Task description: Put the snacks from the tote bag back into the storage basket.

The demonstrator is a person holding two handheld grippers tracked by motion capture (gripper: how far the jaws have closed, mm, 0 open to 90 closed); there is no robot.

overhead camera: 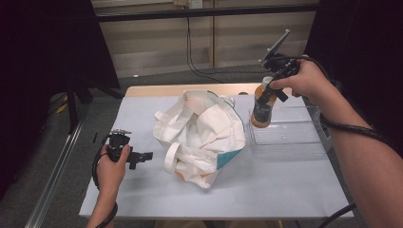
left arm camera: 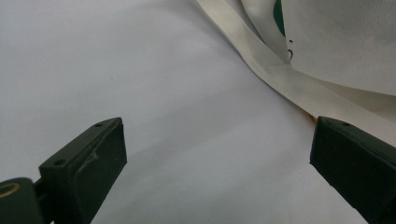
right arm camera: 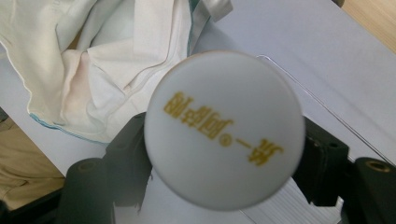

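Orange bottle (overhead camera: 262, 110) between right hand-held gripper (overhead camera: 269, 93) jaws

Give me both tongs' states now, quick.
Left tongs: open, holding nothing, jaws wide apart over the table cover beside the cloth bag.
Right tongs: shut on the orange bottle, held above the clear tray.

The bag (overhead camera: 199, 135) is made of cream woven cloth, matt and creased. The bottle's cap (right arm camera: 224, 128) is seen as smooth white plastic. The box (overhead camera: 290, 135) is formed of clear glossy plastic. The table (overhead camera: 285, 190) is covered in a matt pale sheet.
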